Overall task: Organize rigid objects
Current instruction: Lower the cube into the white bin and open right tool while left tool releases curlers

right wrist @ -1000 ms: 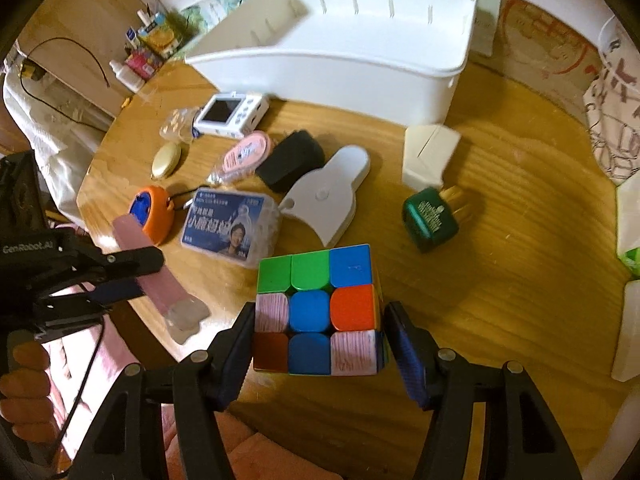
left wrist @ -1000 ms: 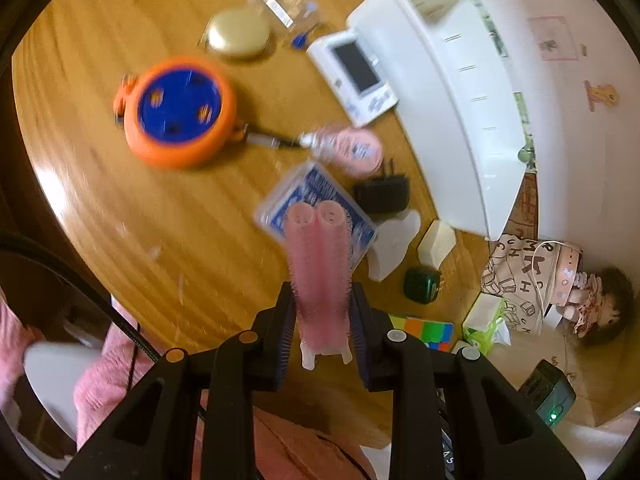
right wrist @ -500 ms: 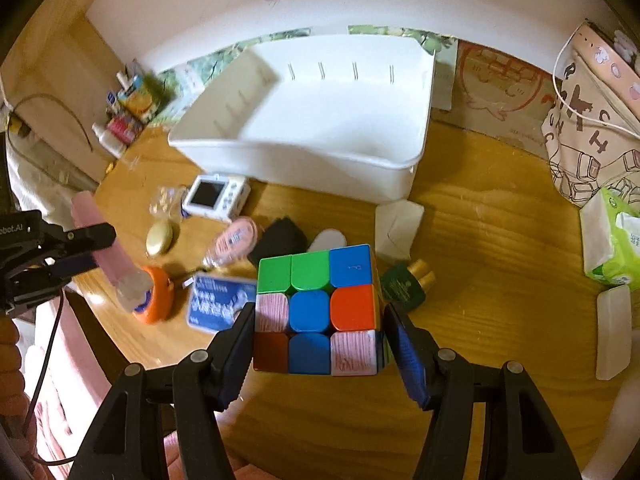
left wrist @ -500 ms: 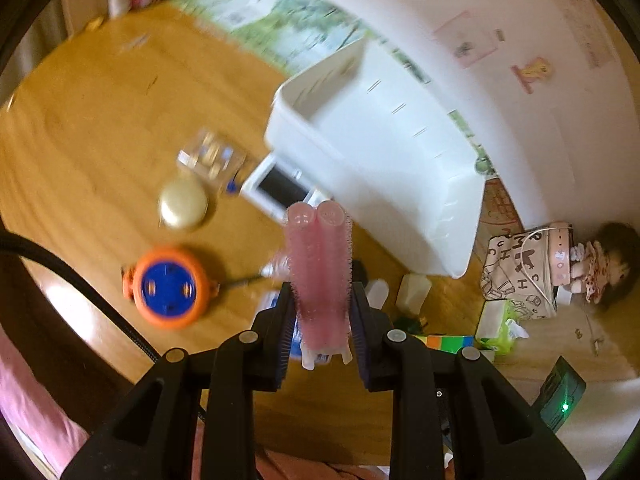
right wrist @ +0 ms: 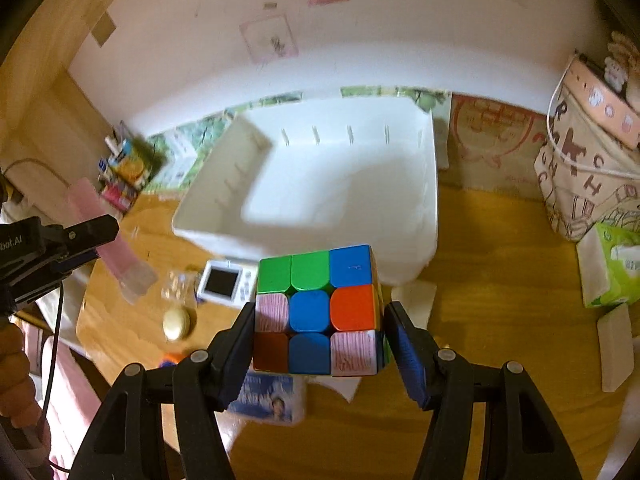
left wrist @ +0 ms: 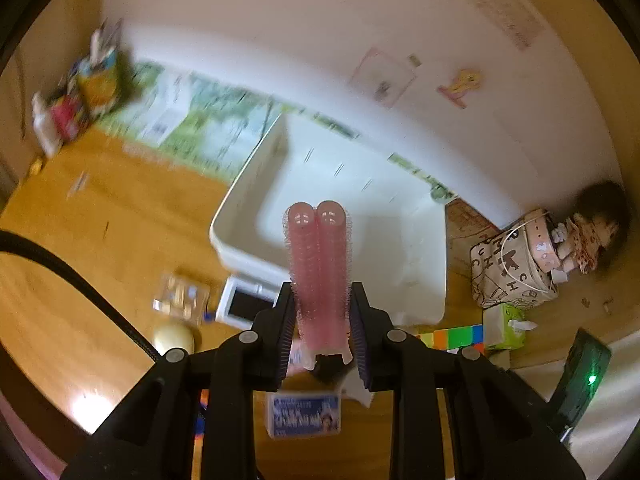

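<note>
With both grippers raised above the wooden table (right wrist: 500, 248), the left gripper (left wrist: 320, 320) is clamped on a pink double hair roller (left wrist: 319, 264) that sticks up and forward between its jaws, the roller's tip overlapping the white plastic bin (left wrist: 240, 216) in the left wrist view. Right gripper (right wrist: 320, 320) is clamped on a Rubik's cube (right wrist: 316, 308), pads pressing its left and right sides, green, blue and orange stickers facing the camera. In the right wrist view the left gripper (right wrist: 52, 248) also shows at the left edge with the roller (right wrist: 108, 248) in it, beside the bin (right wrist: 428, 208), which sits at the back of the table against the wall, open, nothing visible inside. On the table in front of the bin: small white camera with a dark screen (right wrist: 224, 282), clear packet (right wrist: 176, 284), pale yellow oval compact (right wrist: 176, 324), blue-labelled tissue pack (right wrist: 268, 398) near the front edge, white block (right wrist: 414, 300) just right of the cube. At right: green tissue pack (right wrist: 608, 272), patterned letter bag (right wrist: 580, 176). Doll (left wrist: 588, 232) sits beside the bag in the left wrist view. Person's fingers (right wrist: 14, 380) visible at lower left. Background is motion-blurred.
</note>
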### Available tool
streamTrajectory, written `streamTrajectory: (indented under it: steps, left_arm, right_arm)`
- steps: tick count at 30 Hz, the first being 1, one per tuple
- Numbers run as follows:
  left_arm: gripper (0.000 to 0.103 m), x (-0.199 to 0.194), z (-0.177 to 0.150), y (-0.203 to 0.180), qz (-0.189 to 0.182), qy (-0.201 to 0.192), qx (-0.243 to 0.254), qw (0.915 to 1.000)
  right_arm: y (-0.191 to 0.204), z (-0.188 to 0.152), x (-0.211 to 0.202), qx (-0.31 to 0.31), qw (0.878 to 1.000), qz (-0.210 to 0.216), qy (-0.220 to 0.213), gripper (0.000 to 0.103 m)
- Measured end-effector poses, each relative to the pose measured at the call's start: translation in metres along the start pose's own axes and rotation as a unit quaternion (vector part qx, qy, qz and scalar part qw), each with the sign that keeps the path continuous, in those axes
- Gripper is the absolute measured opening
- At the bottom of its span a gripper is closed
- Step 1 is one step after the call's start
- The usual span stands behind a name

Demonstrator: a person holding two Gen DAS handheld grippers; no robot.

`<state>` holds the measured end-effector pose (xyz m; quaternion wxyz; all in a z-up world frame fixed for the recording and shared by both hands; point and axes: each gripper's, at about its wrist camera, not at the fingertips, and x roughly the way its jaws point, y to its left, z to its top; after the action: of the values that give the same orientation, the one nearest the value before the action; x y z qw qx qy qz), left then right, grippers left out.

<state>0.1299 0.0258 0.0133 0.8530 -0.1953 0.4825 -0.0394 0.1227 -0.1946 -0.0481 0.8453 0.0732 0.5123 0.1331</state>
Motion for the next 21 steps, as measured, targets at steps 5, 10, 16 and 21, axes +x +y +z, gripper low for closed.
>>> streamTrajectory:
  steps: [5, 10, 16, 21]
  left_arm:
    - [0.028, 0.01, 0.016, -0.005, -0.032, -0.022, 0.041, 0.9984]
    - [0.028, 0.025, 0.028, -0.008, -0.052, -0.043, 0.073, 0.995]
    - [0.028, 0.044, 0.038, -0.011, -0.079, -0.071, 0.106, 0.9887]
    - [0.029, 0.057, 0.042, -0.015, -0.101, -0.093, 0.133, 0.9815]
  right_arm:
    - [0.003, 0.018, -0.002, 0.012, 0.999, -0.014, -0.039, 0.064]
    - [0.001, 0.03, 0.005, 0.011, 0.997, -0.033, -0.073, 0.064]
    - [-0.003, 0.041, 0.016, 0.018, 0.992, -0.055, -0.115, 0.064]
    - [-0.009, 0.05, 0.032, 0.016, 0.989, -0.063, -0.133, 0.064]
